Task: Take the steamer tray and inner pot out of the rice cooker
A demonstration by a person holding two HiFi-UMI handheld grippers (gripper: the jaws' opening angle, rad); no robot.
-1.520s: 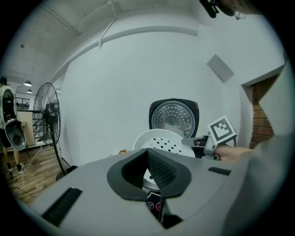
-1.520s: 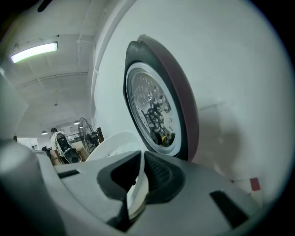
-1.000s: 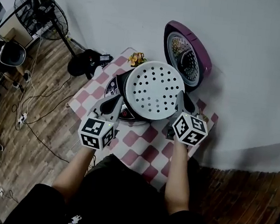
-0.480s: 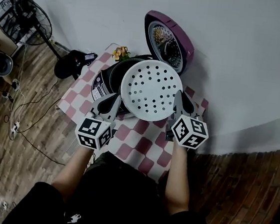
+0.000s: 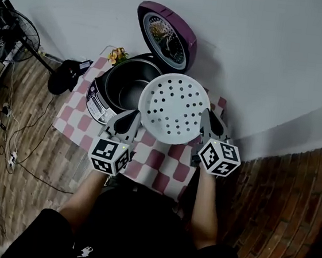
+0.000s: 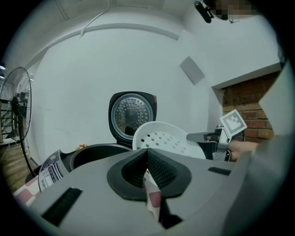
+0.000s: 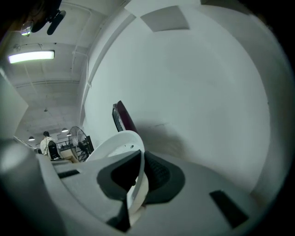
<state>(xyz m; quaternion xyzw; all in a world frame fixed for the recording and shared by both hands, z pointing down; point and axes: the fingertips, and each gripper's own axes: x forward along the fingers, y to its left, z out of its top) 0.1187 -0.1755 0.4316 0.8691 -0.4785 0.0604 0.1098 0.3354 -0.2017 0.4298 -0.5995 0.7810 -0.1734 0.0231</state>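
Note:
The white perforated steamer tray [image 5: 174,107] hangs tilted in the air to the right of the rice cooker [image 5: 98,98], over the checked cloth. My right gripper [image 5: 205,117] is shut on the tray's right rim; in the right gripper view the white rim [image 7: 116,145] runs between the pads. At the tray's left rim my left gripper [image 5: 134,117] is shut with nothing between its jaws, and the tray [image 6: 163,138] lies just beyond them. The dark inner pot [image 5: 125,84] sits uncovered in the cooker, under the raised purple lid [image 5: 166,33].
A small table with a pink-and-white checked cloth [image 5: 162,169] stands against the white wall. A little bunch of flowers [image 5: 117,54] sits behind the cooker. A standing fan [image 5: 12,36], a black object [image 5: 66,74] and cables lie on the wooden floor to the left.
The tray has come off the cooker and moved right and toward me with both grippers; the inner pot's opening, covered before, now shows.

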